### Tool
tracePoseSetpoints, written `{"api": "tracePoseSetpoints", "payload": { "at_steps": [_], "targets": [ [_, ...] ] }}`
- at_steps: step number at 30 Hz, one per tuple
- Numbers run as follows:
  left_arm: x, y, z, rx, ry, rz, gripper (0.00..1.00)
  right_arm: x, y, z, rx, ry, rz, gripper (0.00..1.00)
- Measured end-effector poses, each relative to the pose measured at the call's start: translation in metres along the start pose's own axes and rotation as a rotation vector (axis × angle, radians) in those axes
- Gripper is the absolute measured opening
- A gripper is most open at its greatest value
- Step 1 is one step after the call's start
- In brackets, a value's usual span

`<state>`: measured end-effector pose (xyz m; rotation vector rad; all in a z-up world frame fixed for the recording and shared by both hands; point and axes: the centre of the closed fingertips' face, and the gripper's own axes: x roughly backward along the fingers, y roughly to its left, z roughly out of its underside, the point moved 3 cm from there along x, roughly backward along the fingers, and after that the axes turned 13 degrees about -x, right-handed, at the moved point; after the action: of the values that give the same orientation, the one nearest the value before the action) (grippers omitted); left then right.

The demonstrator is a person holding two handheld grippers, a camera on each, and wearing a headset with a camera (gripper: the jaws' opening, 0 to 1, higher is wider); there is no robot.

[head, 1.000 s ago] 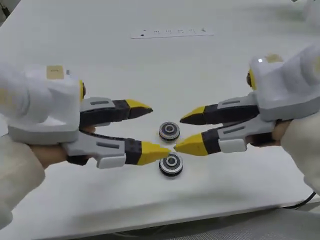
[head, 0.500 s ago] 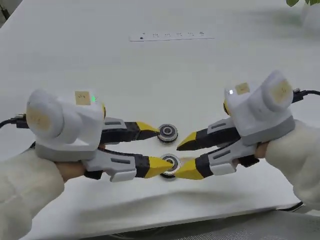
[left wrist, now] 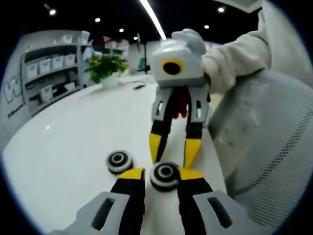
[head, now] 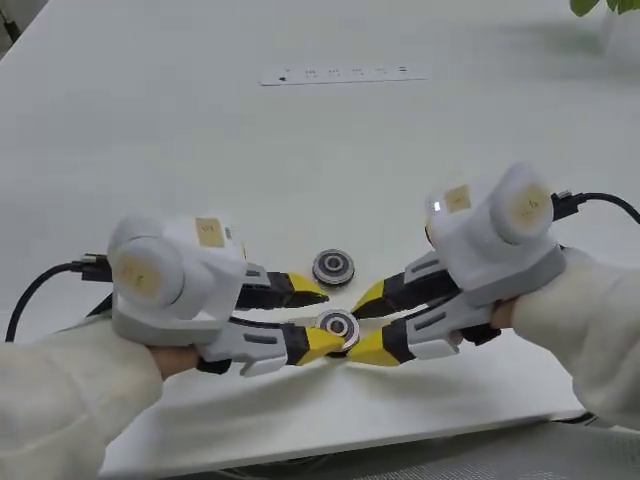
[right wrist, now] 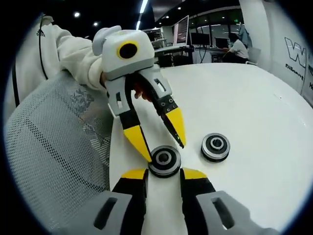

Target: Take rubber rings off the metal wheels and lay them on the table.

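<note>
Left claw [head: 320, 316] and right claw [head: 364, 324] tip to tip low over a white table [head: 300, 160], jaws of both apart. Between the four yellow tips, a metal wheel [head: 337, 325], black rubber ring [right wrist: 165, 173] still on, touching one left tip. Just beyond the tips, a second wheel [head: 333, 266], flat, untouched.

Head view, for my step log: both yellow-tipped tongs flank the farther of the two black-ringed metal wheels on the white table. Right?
Not quite. The yellow-tipped tongs of the left gripper and right gripper flank the nearer black-ringed metal wheel; the farther black-ringed metal wheel lies outside them on the white table. The head view shows it.
</note>
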<state>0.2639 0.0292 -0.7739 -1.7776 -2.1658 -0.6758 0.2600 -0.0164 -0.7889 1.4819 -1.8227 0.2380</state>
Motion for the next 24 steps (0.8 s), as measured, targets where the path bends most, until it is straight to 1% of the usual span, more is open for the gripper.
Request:
{"api": "tracePoseSetpoints", "payload": {
  "at_steps": [3, 6, 13, 15, 16, 23, 24],
  "targets": [
    [-0.0011, -0.0007, 0.0005, -0.006, -0.002, 0.005, 0.23, 0.0015, -0.0018, -0.0034, -0.006, -0.019, 0.004, 0.22],
    [-0.0016, -0.0013, 0.0009, 0.001, -0.007, 0.008, 0.21, 0.0009, -0.0023, -0.0024, -0.004, -0.011, 0.004, 0.22],
    [-0.002, -0.0026, 0.0004, -0.007, -0.015, 0.011, 0.18, 0.0004, -0.0031, -0.0002, -0.002, -0.003, 0.006, 0.19],
    [-0.0022, -0.0045, 0.0002, -0.011, -0.018, 0.017, 0.16, 0.0009, -0.0034, -0.0005, -0.002, -0.004, 0.008, 0.19],
    [-0.0024, -0.0045, 0.0014, -0.016, -0.01, 0.013, 0.15, 0.001, -0.0037, -0.0004, -0.003, -0.004, 0.008, 0.18],
    [-0.0043, -0.0035, 0.0018, -0.024, -0.012, 0.012, 0.15, 0.0012, -0.0041, 0.0001, -0.007, -0.004, 0.01, 0.17],
    [-0.0045, -0.0035, 0.0017, -0.026, -0.011, 0.011, 0.15, 0.0012, -0.0048, 0.0013, -0.006, 0.004, 0.012, 0.16]
  ]
}}
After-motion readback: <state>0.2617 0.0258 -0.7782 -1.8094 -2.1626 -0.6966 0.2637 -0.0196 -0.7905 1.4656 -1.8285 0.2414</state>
